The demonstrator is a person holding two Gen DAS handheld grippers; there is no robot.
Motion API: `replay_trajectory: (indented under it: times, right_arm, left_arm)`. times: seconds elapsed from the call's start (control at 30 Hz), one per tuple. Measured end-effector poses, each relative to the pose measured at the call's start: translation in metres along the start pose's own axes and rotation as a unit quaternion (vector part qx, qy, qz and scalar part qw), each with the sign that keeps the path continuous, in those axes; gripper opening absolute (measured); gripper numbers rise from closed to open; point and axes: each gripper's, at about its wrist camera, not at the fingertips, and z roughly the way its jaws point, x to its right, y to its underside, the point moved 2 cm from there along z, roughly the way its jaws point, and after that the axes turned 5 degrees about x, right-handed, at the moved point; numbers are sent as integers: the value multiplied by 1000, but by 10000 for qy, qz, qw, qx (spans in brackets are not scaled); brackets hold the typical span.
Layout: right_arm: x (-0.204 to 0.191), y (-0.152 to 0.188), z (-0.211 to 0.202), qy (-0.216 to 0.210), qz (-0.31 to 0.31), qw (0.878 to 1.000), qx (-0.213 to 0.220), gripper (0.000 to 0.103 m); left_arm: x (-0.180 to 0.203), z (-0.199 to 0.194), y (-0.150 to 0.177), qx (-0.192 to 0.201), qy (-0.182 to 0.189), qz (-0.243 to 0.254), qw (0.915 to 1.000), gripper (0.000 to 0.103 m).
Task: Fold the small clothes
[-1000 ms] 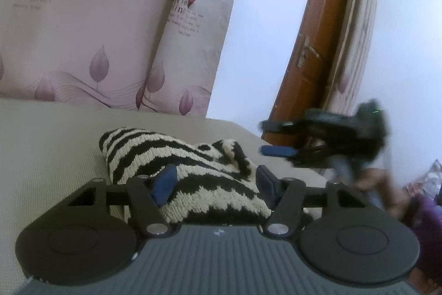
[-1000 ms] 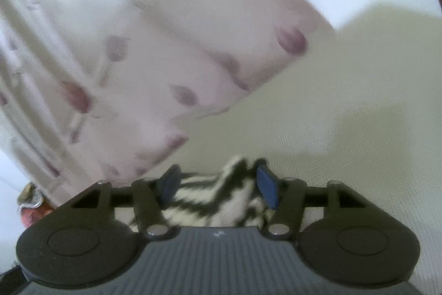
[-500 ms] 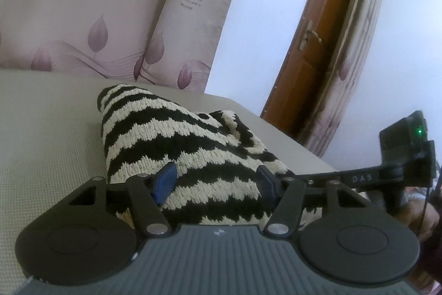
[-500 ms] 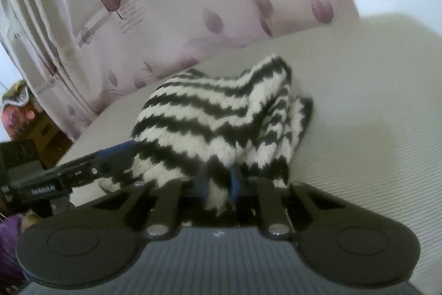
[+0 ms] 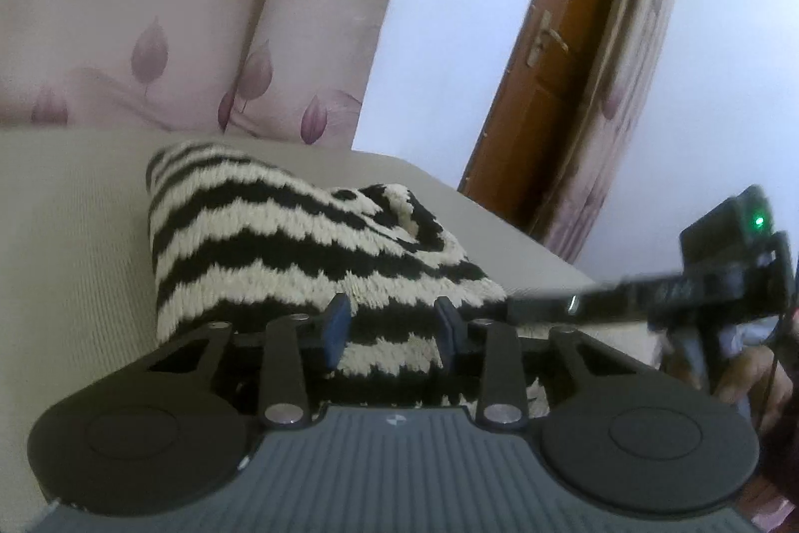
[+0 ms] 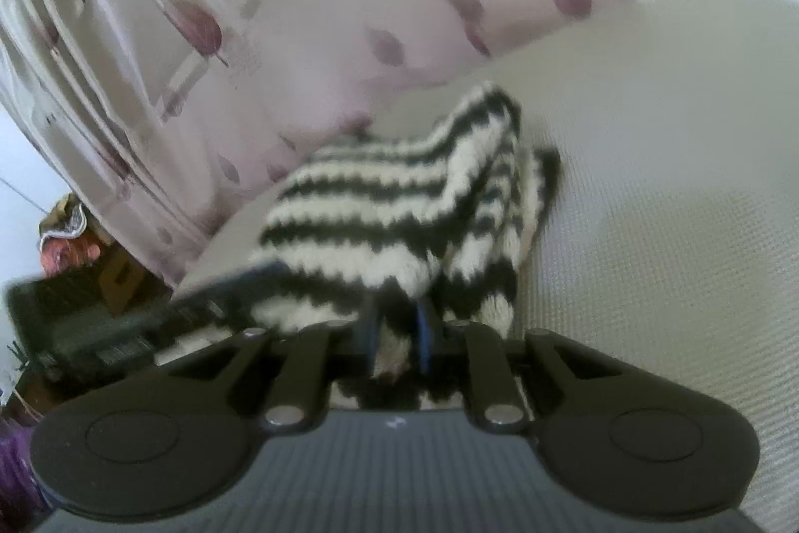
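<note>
Left tongs (image 5: pixel 392 328): we record the two blue pads standing apart, with the near edge of the striped knit garment (image 5: pixel 279 243) lying between them; the pads flank the fabric, and we cannot tell whether either pad touches it. Right tongs (image 6: pixel 396 335): we record the pads drawn narrow, pinching a fold of the same garment (image 6: pixel 399 208) between them, black and cream yarn showing in the slit.

We note that the garment, a fluffy knit in black and cream zigzag stripes, sits bunched on a pale beige textured surface (image 5: pixel 75 233); whether that surface is a bed or a sofa we cannot say. In the left wrist view the fabric rises to a hump toward the far left and slopes down to the right, where the right tongs (image 5: pixel 539 308) reach in from the side to its near right corner. A green light (image 5: pixel 759 222) shows on that unit's body.

In the right wrist view the garment is lifted into a ridge, with a second layer hanging just beside it on the right. The left tongs (image 6: pixel 239 278) enter from the left, low against the garment's edge, blurred.

Behind the surface we record a pink curtain (image 5: pixel 150 8) with purple leaf print, a white wall and a brown wooden door (image 5: pixel 544 83) with a brass handle.
</note>
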Motion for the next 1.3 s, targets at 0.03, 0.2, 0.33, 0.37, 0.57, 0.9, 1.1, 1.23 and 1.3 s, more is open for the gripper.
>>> replay_trajectory:
  times: [0.03,0.2,0.33,0.37,0.57,0.9,1.1,1.23,1.3]
  right_arm:
    - [-5,-7,-3,7,-96,9999,102,17]
    - [-50,-58,16,19,-1084,9936,306,17]
    - [-82,-91,76,-326,-1654,9857,2,17]
    - [-88,-95,94,-363,-1802,9828,-170,17]
    - [-82,-75,195,-105,-2198,9644,-1468,16]
    - [-44,-98,140,215,-1650,9840,-643,19]
    - [11,-89,124,636,-1152,9894,-623,15]
    - [26,-87,124,405,-544,9967,-437,15]
    - [18,-94,111,320,-511,9980,-199,17]
  left_arm:
    - [-3,1,2,-8,0,-116,9999,35]
    - [-6,2,4,-21,19,-181,9998,35]
    - [-5,0,5,-19,35,-241,9997,35]
    - [-5,1,5,-23,34,-248,9997,35]
    - [-11,-1,4,-12,19,-440,9990,35]
    - [-10,0,4,-54,56,-570,9983,35]
    - [-10,1,4,-66,60,-567,9984,35]
    - [-8,2,2,-104,19,-495,9987,35]
    - [-8,2,1,-117,9,-512,9986,35]
